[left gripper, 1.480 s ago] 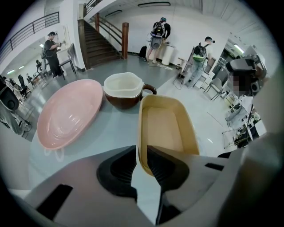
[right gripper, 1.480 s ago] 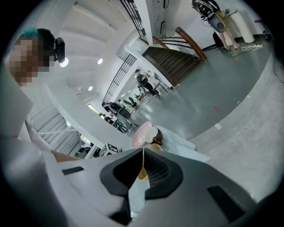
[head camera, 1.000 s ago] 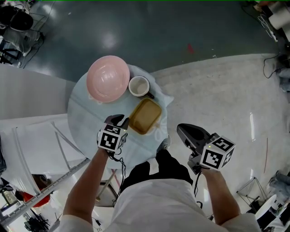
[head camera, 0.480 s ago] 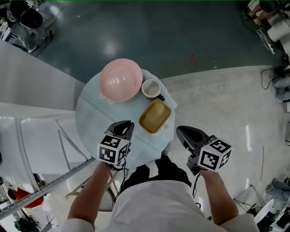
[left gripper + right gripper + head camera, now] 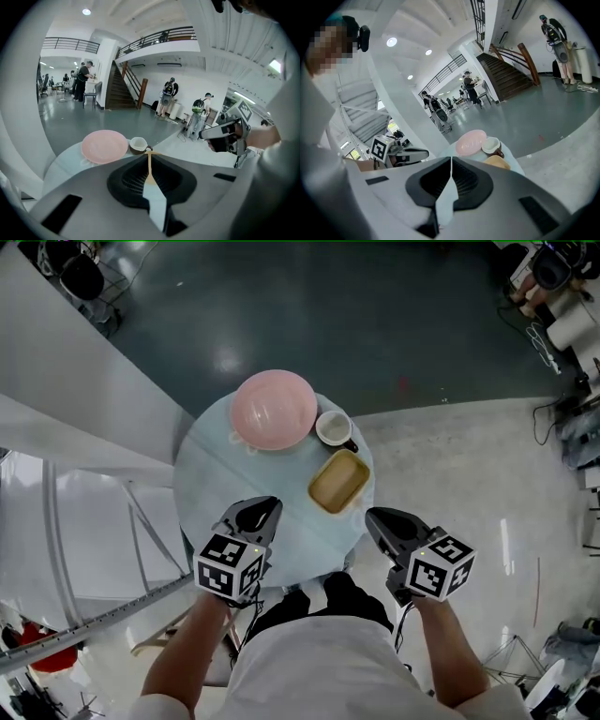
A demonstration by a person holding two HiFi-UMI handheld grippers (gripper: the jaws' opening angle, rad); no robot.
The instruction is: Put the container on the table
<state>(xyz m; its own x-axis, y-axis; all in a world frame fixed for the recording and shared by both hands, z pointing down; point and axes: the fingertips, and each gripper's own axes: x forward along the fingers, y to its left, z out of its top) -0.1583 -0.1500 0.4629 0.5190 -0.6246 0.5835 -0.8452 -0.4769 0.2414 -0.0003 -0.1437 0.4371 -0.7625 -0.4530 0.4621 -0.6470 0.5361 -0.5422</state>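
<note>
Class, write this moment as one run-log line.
container: on table | left gripper: shut, empty | right gripper: shut, empty

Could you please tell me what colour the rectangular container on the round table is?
The container is mustard yellow, clearest in the head view.

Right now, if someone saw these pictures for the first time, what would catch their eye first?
The big pink bowl at the far side of the small round table draws the eye first, with a cup to its right and the tan container lying on the table in front of that cup. Nearer the person, the left gripper and right gripper are both shut and empty.
</note>
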